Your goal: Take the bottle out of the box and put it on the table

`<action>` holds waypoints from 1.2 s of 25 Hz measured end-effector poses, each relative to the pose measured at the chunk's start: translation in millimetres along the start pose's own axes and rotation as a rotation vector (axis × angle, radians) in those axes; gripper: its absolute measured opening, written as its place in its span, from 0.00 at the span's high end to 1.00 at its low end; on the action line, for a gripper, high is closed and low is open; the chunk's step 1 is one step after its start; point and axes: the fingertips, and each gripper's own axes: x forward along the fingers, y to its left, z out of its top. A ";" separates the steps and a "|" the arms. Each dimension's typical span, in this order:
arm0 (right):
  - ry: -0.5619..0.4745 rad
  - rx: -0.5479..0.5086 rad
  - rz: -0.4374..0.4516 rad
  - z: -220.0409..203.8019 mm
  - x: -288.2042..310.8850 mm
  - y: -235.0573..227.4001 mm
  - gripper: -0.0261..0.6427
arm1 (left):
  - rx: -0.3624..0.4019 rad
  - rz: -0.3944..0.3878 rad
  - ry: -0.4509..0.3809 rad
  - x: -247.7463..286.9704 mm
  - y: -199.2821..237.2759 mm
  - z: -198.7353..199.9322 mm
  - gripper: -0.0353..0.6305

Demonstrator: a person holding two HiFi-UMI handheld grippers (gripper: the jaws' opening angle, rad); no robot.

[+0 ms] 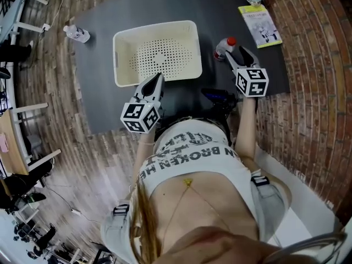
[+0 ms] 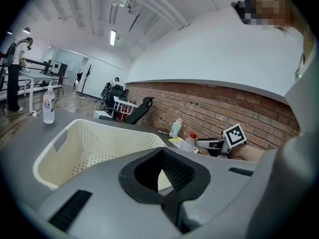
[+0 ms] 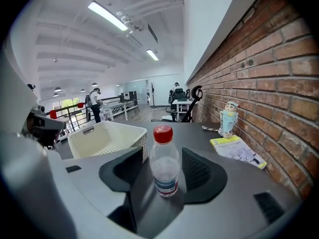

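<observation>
Red-capped bottle (image 3: 164,161) is stood on the dark table (image 1: 96,81), outside the white box (image 3: 124,139). It is let go, between the wide-open right gripper (image 3: 163,169). That gripper should be pulled straight back, so nothing gets bumped.

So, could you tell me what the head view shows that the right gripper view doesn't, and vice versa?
Only the head view: a second bottle at the table's far left. Only the right gripper view: ceiling lights, and the right gripper's open jaws either side of the red-capped bottle, not touching. Both: that bottle, the basket and the booklet.
</observation>
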 end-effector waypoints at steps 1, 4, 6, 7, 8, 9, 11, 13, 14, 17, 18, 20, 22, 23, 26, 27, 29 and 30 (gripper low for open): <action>-0.001 0.001 -0.005 1.1 -0.5 1.9 0.63 | 0.003 -0.004 0.001 -1.1 2.4 1.6 0.94; 0.001 0.002 -0.014 6.4 2.7 18.1 0.63 | 0.007 -0.015 0.002 -9.9 17.9 9.0 0.94; 0.005 0.005 -0.021 9.8 6.1 29.6 0.63 | 0.005 -0.017 0.003 -16.5 29.3 13.3 0.94; 0.005 0.006 -0.028 11.0 6.7 32.0 0.63 | 0.004 -0.018 0.003 -18.1 32.2 14.6 0.94; 0.006 0.004 -0.036 12.2 6.6 32.8 0.63 | 0.004 -0.019 0.003 -18.8 33.6 15.9 0.94; 0.008 -0.001 -0.044 13.5 6.4 33.6 0.63 | 0.004 -0.021 0.003 -19.4 34.5 17.1 0.94; 0.009 -0.013 -0.056 16.4 5.3 35.5 0.63 | 0.005 -0.025 0.004 -20.4 36.6 18.7 0.94; 0.007 -0.023 -0.061 17.3 3.3 36.3 0.65 | 0.007 -0.027 0.006 -20.2 37.8 18.3 0.94; 0.009 -0.027 -0.058 16.7 2.3 37.0 0.68 | 0.007 -0.028 0.007 -19.9 38.1 17.7 0.94; 0.010 -0.034 -0.040 13.9 -0.3 41.5 0.82 | 0.007 -0.027 0.011 -19.3 38.7 15.6 0.94; 0.010 -0.037 -0.031 12.3 -0.7 43.9 0.88 | 0.007 -0.028 0.012 -18.7 38.4 14.4 0.94; 0.015 -0.045 -0.002 8.1 0.9 51.2 0.93 | 0.008 -0.031 0.013 -16.8 37.6 12.4 0.94; 0.028 -0.053 0.046 4.2 4.9 63.2 0.94 | 0.012 -0.034 0.009 -16.1 36.8 12.4 0.94; 0.036 -0.056 0.077 2.3 6.9 70.9 0.94 | 0.014 -0.035 0.007 -16.5 36.3 12.9 0.94; 0.049 -0.055 0.174 0.8 11.9 95.1 0.94 | 0.024 -0.036 0.004 -17.8 35.7 15.2 0.94; 0.046 -0.058 0.202 2.1 13.5 102.3 0.95 | 0.027 -0.035 0.003 -17.9 36.1 16.0 0.94; 0.032 -0.080 0.243 6.6 16.8 114.2 0.95 | 0.029 -0.034 0.003 -17.3 37.8 17.0 0.94; 0.023 -0.097 0.258 9.0 18.2 119.4 0.95 | 0.029 -0.032 0.003 -17.0 38.8 17.2 0.94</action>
